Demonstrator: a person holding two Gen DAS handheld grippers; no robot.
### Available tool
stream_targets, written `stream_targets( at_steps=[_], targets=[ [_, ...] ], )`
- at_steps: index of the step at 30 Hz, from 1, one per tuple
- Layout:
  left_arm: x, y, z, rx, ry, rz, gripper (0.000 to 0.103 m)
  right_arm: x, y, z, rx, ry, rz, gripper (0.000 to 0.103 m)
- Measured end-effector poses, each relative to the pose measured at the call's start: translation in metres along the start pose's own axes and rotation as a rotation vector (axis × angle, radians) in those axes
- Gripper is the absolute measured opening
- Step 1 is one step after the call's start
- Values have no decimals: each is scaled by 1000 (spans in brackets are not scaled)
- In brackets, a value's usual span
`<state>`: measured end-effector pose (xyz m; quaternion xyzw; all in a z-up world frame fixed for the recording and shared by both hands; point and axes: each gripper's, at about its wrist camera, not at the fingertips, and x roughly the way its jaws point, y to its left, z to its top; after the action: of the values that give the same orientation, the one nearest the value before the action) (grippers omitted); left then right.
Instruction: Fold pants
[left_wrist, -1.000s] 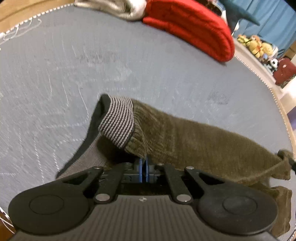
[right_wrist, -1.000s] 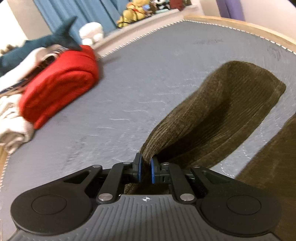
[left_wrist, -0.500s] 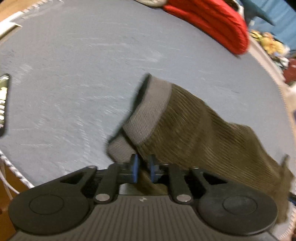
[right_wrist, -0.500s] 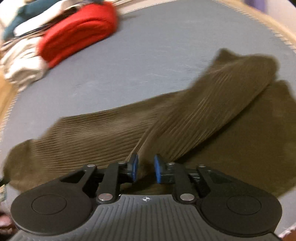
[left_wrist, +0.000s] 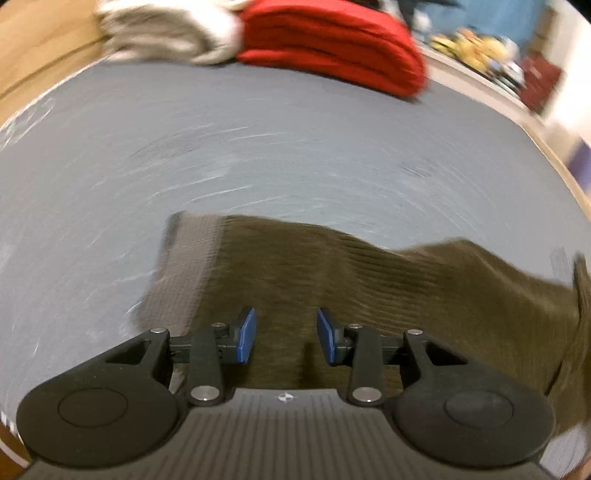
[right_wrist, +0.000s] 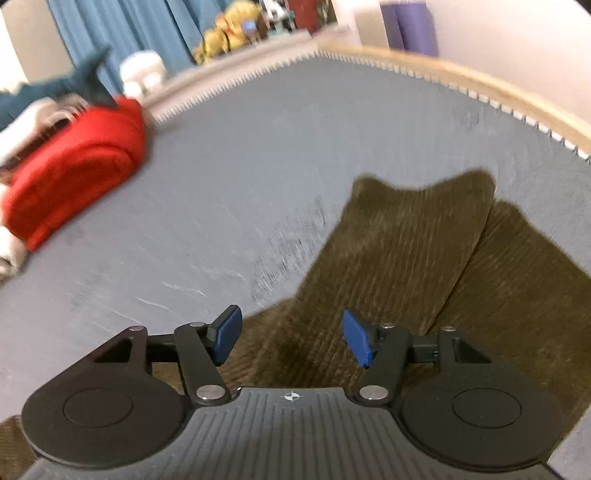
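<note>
Grey felt table surface (left_wrist: 258, 155) fills both views — olive-brown corduroy pants (left_wrist: 388, 288) lie flat across the lower right of each frame. Left gripper (left_wrist: 286, 336) and right gripper (right_wrist: 291, 338) hover over them, jaws opening, pads clear of the cloth.

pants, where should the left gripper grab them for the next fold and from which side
Probably the grey striped waistband at the left end of the olive corduroy pants. That band is a thick, firm edge lying flat at the cloth's border on the grey mat, so the fingers could slide over it from the bare mat side. The left gripper hangs above the cloth, its jaws opening with nothing pinched.
</note>
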<state>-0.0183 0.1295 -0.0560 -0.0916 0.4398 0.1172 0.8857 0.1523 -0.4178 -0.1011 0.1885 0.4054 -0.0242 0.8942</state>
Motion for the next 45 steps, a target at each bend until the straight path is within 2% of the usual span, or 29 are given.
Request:
stream_targets(
  at_steps=[3,5,13,16,18,19,23,27,30,33,38,42,45],
  targets=[
    [3,-24,-2,113,-26,-17,42,29,3,-2,3,30,-42,64],
    [8,-34,-4,150,-27,-16,45,41,7,-3,-10,51,-66,65],
    [25,-65,-2,202,-13,-35,45,59,27,-11,-150,51,-148,65],
    [31,-78,-5,223,-32,-17,45,59,26,-11,-177,41,-177,42],
    [31,-86,-8,232,-37,-26,45,57,20,-10,-163,37,-179,16],
    [31,-91,-9,235,-38,-37,45,54,16,-10,-140,40,-164,10],
    [23,-107,-15,267,-44,-99,45,23,7,-6,-67,11,-134,8],
    [14,-112,-16,266,-34,-160,46,-20,-5,-6,-98,-7,-108,8],
    [13,-115,-13,254,-28,-176,49,-46,-23,-13,-118,6,-104,8],
    [16,-119,-11,235,-2,-185,49,-65,-48,-24,-114,40,-100,8],
    [20,-133,-8,211,27,-219,51,-78,-82,-42,-125,155,-92,8],
    [17,-150,-9,235,16,-234,55,-84,-95,-53,-156,190,-147,8],
    [19,-156,-12,246,17,-232,56,-93,-108,-50,-133,142,-208,11]
  ],
)
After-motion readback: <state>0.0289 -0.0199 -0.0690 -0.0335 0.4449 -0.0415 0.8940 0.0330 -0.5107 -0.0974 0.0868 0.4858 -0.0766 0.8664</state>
